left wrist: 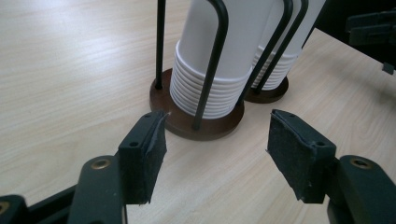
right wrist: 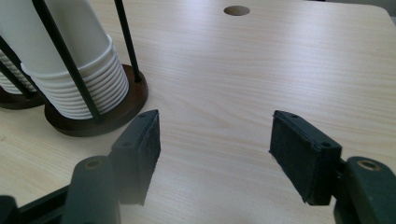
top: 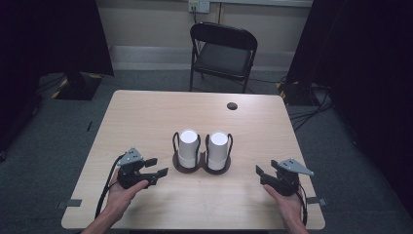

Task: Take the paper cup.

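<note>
— Cups (top: pixel 188 146) position?
— Two white stacks in a wire holder (top: pixel 201 166), table (top: pixel 146 117) centre; tops cut off in both gripper views.
— Grippers?
— Left gripper (top: pixel 157 166) at 8 o'clock, right gripper (top: pixel 259 174) at 4; jaws apart, empty.

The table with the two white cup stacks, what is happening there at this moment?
A person sits at the wooden table with a gripper in each hand. The left gripper and the right gripper are both open and hold nothing. Between them stand two stacks of white paper cups, upside down, each in a dark wire holder. Nothing touches the cups yet.
</note>
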`<action>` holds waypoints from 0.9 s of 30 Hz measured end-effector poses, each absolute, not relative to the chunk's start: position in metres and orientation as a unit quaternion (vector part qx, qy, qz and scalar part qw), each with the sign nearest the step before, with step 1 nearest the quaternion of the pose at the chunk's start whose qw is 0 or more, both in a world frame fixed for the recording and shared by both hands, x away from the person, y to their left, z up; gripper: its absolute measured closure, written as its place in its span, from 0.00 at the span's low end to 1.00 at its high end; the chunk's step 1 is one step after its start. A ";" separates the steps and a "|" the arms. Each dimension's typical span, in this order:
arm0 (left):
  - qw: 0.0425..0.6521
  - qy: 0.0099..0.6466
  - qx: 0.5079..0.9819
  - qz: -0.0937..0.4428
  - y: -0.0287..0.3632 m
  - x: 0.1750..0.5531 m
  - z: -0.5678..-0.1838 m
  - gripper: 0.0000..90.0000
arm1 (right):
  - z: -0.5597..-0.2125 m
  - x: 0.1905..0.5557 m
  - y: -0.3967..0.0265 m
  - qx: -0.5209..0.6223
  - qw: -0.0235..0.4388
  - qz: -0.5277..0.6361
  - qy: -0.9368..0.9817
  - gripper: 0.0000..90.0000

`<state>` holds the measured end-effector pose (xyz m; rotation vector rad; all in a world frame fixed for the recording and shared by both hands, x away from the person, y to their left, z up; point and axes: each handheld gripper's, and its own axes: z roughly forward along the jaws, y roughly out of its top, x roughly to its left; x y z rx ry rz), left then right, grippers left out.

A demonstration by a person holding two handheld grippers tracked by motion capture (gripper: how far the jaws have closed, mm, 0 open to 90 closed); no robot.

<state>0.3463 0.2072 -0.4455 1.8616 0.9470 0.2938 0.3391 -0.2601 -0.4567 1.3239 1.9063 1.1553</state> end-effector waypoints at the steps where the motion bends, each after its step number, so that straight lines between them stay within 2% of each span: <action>1: 0.494 0.390 0.768 0.121 0.207 0.346 -0.445 0.41 | -0.457 0.339 -0.260 0.492 0.271 0.429 0.708 0.40; 3: 0.495 0.392 0.766 0.120 0.207 0.347 -0.445 0.41 | -0.453 0.337 -0.257 0.490 0.277 0.438 0.701 0.42; 13: 0.486 0.380 0.775 0.135 0.199 0.344 -0.445 0.36 | -0.443 0.331 -0.239 0.460 0.229 0.466 0.720 0.41; 27: 0.491 0.379 0.772 0.137 0.201 0.337 -0.441 0.31 | -0.420 0.327 -0.224 0.428 0.214 0.490 0.729 0.38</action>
